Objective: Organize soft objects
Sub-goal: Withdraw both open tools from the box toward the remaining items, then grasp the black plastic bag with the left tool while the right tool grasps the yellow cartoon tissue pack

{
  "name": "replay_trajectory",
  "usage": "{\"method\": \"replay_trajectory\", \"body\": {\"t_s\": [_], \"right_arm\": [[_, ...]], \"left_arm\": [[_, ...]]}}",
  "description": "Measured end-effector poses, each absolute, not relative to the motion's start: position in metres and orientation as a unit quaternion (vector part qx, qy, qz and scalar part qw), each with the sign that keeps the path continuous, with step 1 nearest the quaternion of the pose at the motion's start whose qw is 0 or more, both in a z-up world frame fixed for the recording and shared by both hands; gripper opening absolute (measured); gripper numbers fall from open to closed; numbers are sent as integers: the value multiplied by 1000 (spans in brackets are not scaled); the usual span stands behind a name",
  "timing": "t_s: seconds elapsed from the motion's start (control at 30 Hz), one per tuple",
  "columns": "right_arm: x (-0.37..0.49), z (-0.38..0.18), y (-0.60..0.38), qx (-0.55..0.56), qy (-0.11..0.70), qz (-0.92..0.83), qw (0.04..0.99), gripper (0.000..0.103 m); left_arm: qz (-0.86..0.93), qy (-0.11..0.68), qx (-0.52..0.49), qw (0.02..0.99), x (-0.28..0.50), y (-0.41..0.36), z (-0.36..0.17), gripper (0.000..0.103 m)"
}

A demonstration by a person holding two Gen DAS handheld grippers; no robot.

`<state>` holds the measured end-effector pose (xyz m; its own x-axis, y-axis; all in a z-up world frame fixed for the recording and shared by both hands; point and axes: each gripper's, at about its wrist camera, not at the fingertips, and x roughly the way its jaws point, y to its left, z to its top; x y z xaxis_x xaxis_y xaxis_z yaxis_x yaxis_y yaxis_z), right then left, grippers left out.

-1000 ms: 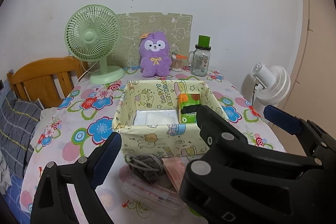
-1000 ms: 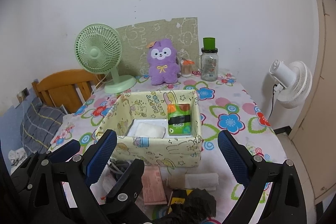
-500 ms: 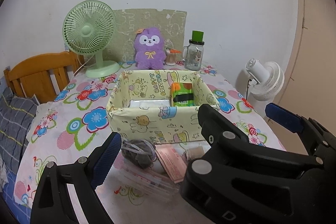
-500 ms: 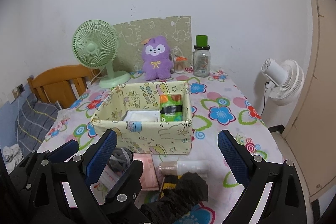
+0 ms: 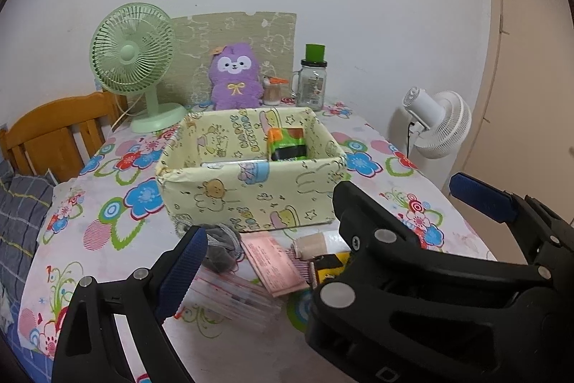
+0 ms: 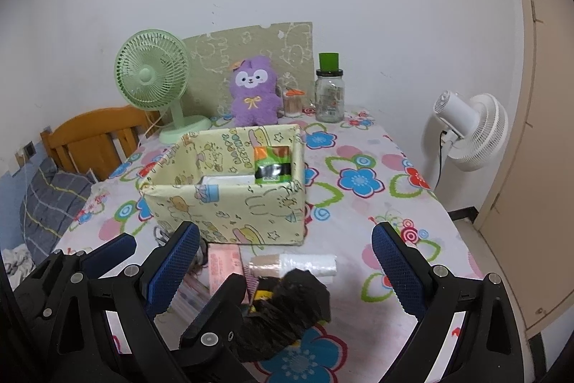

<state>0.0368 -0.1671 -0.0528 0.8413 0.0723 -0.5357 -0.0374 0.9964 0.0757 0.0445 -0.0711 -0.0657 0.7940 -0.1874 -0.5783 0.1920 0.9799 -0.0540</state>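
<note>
We find two packs inside fabric box (image 6: 229, 203) | grey bundle (image 5: 220, 244), pink pack (image 5: 272, 262), roll (image 6: 297, 266) and black bag (image 6: 287, 307) loose at its 6 o'clock | left gripper (image 5: 323, 232) and right gripper (image 6: 287, 261) spread wide, empty | mostly unsorted.

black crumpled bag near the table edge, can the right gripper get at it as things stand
Probably yes. The black crumpled bag lies in the open on the table, in front of the box, and the right gripper is open right above it with nothing between.
</note>
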Motion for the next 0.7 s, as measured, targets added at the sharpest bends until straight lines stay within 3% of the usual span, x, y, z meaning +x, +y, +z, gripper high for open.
{"method": "replay_trajectory", "body": {"t_s": [0.7], "right_arm": [[42, -88, -198, 44, 317, 1, 947, 98]], "left_arm": [[-129, 337, 28, 932, 50, -105, -96, 93]]}}
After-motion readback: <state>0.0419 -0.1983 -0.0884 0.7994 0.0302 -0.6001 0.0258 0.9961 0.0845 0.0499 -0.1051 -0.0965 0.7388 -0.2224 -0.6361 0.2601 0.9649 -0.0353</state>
